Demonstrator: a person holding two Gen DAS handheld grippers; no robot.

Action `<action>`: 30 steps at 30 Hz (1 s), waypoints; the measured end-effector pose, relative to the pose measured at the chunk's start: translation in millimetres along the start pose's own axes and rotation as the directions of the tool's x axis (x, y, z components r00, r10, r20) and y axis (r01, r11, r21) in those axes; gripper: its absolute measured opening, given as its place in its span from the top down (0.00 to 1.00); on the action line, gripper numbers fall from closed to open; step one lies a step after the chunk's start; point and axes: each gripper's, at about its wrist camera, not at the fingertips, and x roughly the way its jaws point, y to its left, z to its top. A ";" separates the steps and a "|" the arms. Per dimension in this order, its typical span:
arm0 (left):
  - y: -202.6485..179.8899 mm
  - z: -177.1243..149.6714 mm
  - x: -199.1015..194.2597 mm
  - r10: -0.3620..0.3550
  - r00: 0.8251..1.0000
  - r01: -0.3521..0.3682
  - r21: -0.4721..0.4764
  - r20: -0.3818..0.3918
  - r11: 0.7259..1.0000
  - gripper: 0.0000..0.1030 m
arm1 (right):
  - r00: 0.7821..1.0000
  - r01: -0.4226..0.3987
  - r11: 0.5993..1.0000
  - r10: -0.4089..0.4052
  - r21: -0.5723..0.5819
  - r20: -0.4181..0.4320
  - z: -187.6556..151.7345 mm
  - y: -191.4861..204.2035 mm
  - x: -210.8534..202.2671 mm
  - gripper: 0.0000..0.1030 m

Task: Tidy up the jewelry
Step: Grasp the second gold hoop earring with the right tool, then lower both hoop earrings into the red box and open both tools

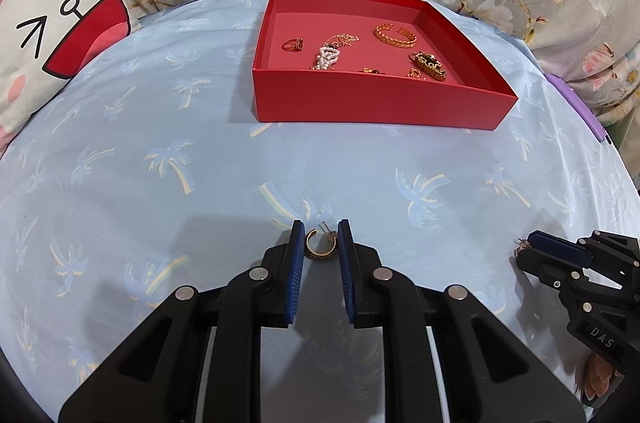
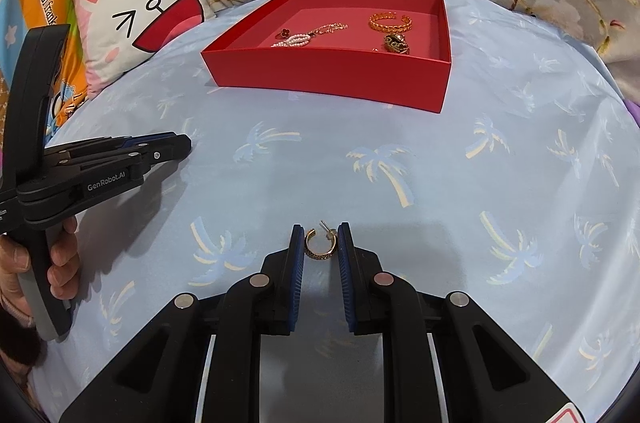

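The left hand-held gripper [image 1: 320, 241] tilts steeply down, its blue pads [image 1: 297, 255] close together and pinched on a small gold hoop earring [image 1: 321, 244]. The right hand-held gripper [image 2: 320, 241], off at its 3 o'clock, slants down alike and clamps a matching earring [image 2: 320, 243]. A bare hand [image 2: 38, 263] wraps the left gripper's grey handle, fingers curled round it.

Matt red cardboard box [image 1: 376, 99] on smooth cloth [image 1: 240, 175].
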 end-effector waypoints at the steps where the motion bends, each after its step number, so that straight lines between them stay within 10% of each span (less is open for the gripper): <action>1: 0.3 -0.3 -0.5 0.004 1.000 -0.004 -0.002 0.002 1.000 0.84 | 1.000 0.000 1.000 0.000 0.003 0.001 -0.1 -0.7 -0.1 0.85; 14: -14.1 22.3 -27.2 -0.013 0.998 0.010 0.055 0.058 0.998 0.84 | 0.997 -0.016 0.998 0.011 0.056 0.074 39.3 -24.8 -23.8 0.85; 30: -3.6 174.1 -10.0 -0.014 0.977 0.016 -0.008 0.211 1.000 0.84 | 0.988 0.003 0.992 -0.023 0.123 0.156 171.2 -67.2 9.8 0.85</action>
